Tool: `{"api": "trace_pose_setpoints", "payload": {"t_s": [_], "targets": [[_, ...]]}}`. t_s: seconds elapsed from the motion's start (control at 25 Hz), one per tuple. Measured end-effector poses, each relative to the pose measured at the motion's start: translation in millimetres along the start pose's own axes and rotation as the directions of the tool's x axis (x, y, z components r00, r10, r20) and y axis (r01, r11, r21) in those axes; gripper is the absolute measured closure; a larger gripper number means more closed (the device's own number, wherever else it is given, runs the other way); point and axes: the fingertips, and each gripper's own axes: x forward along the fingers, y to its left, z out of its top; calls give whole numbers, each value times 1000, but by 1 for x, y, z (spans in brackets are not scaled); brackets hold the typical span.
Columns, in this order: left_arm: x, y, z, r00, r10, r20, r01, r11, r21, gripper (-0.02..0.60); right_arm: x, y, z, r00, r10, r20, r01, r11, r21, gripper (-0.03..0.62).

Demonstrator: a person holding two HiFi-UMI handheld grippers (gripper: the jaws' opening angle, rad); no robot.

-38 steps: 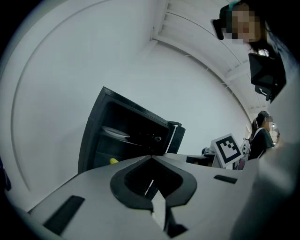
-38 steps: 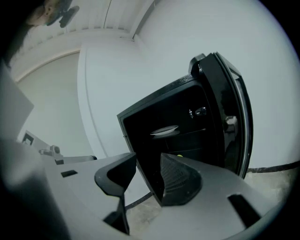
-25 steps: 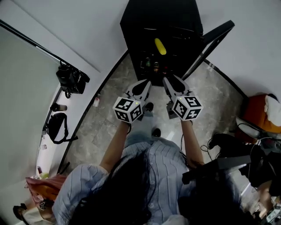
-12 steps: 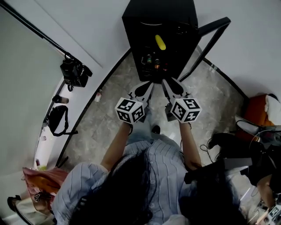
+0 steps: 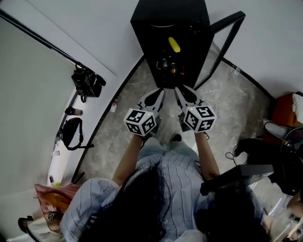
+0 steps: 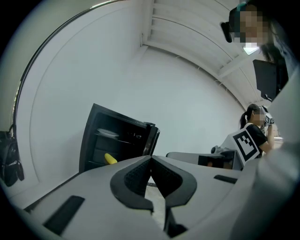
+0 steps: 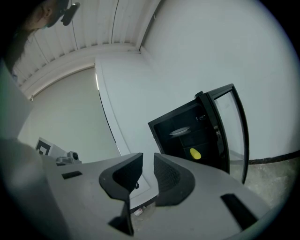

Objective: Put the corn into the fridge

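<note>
On a shelf inside the fridge (image 5: 165,14), about midway between its side edges, the corn (image 5: 174,45) is seen lying loose, a yellow cob against the dark interior; what look like small bottles or cans (image 5: 169,66) are ranged on the shelf below. The fridge door (image 5: 228,35) is swung wide open to the right. Both tools are held over the floor (image 5: 232,104) in front of the fridge, well apart from it and pointed roughly level toward the open compartment. The left hand-held gripper (image 5: 156,96) is closed, its pads met at the tips with nothing between them. The right hand-held gripper (image 5: 184,94) has just been closing; a narrow gap is left between its jaws and nothing is held there. The placing step is judged to be done, since the corn is untouched and at rest inside. What remains is probably the shutting of the door: its free edge would need to be reached by the right hand-held gripper and pushed round toward the fridge front until it is seated.
</note>
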Motion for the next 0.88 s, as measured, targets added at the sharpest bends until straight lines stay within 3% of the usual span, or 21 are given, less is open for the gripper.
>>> {"api": "trace_pose_setpoints", "payload": {"t_s": [0.36,0.88], "targets": [[-24,11,0,1000,-13,-26,14,1000,13,574,-2,22,-16,999,-34,-11,34,999,21,520],[-116,40,-9,997,-56,-54,57,998,9,574,-5,105,-70,996,-84,-36,86,995,48,533]]}}
